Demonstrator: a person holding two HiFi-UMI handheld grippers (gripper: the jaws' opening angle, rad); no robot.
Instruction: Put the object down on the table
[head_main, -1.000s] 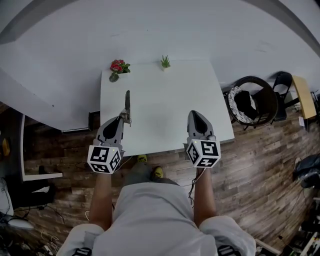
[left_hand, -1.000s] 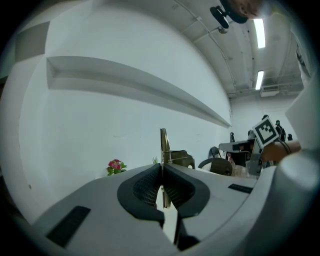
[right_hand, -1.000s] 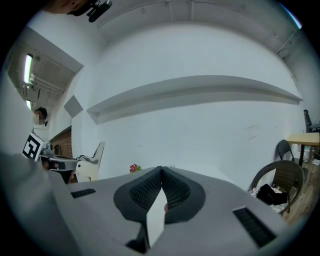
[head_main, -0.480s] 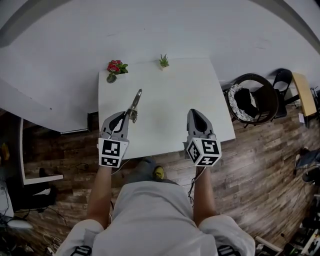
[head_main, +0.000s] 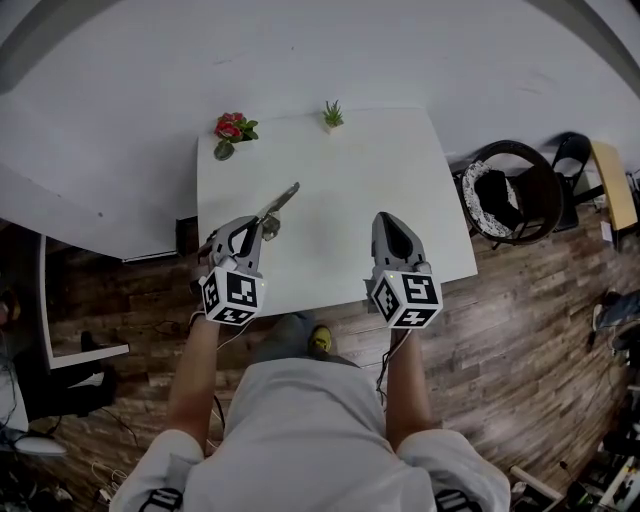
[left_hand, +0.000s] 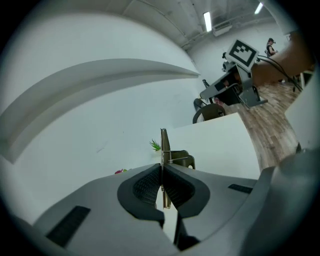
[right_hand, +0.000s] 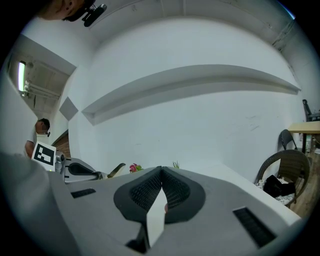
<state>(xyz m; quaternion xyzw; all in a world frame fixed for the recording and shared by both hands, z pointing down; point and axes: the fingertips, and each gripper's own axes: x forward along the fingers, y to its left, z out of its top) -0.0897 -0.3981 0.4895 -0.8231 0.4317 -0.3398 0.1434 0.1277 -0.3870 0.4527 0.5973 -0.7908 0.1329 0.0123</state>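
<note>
Sticking forward out of the left tool (head_main: 258, 228), the slim metal object (head_main: 278, 206) slants away from the person and toward the right in the head view, over the left half of the white tabletop (head_main: 340, 180). Contact with the surface: cannot tell. Left gripper view: object (left_hand: 164, 145) seen edge-on, a thin upright strip with a small bracket on its right side. The ribbed pads (left_hand: 150, 186) of the left tool (left_hand: 161, 175) are clenched flat against it from both sides. Right tool (head_main: 388, 222) sits over the near right part of the tabletop, well apart from the left one. In its own view the right tool (right_hand: 161, 172) has its jaws pressed together at the tips, with nothing between them. That view also catches the left tool (right_hand: 80, 172) off to the left with the object (right_hand: 116, 170) poking out of it. Far edge of the tabletop: a small bunch of pink flowers (head_main: 232, 129) at the left corner and a little green plant (head_main: 333, 115) near the middle, both well clear of the object. Beyond the right edge, a dark chair (head_main: 505, 195) stands on the wooden floor (head_main: 520, 330).
</note>
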